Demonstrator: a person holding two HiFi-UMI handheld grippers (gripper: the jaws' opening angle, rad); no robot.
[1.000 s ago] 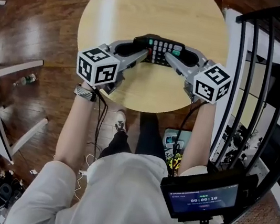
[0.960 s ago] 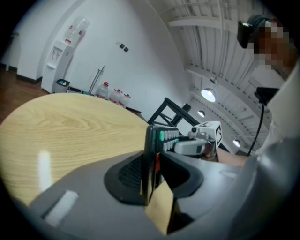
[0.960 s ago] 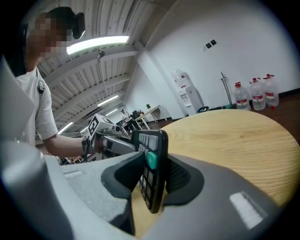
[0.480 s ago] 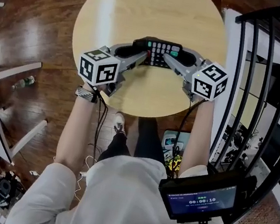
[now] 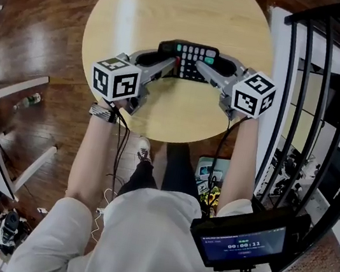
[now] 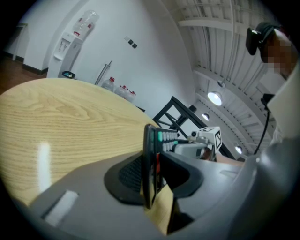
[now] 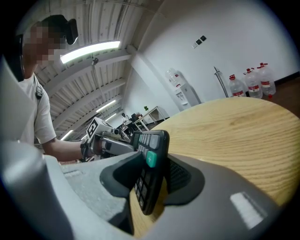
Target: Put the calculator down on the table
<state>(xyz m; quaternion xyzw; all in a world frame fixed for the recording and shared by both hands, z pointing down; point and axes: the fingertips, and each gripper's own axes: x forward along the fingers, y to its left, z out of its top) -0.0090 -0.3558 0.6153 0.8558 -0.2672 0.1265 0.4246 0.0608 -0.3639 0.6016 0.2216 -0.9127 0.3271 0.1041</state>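
The calculator (image 5: 193,60) hangs edge-up just above the far middle of the round table (image 5: 140,4); contact cannot be judged. Both forearms reach forward, their grippers angled inward and tipped slightly down. The left gripper (image 6: 151,171) pinches the calculator's left end. The right gripper (image 7: 149,178) has just been opening, its jaws loose around the calculator's right end.

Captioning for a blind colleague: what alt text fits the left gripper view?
The left gripper clamps a black calculator edge-on between its jaws, with a round wooden table beyond and a white wall behind.
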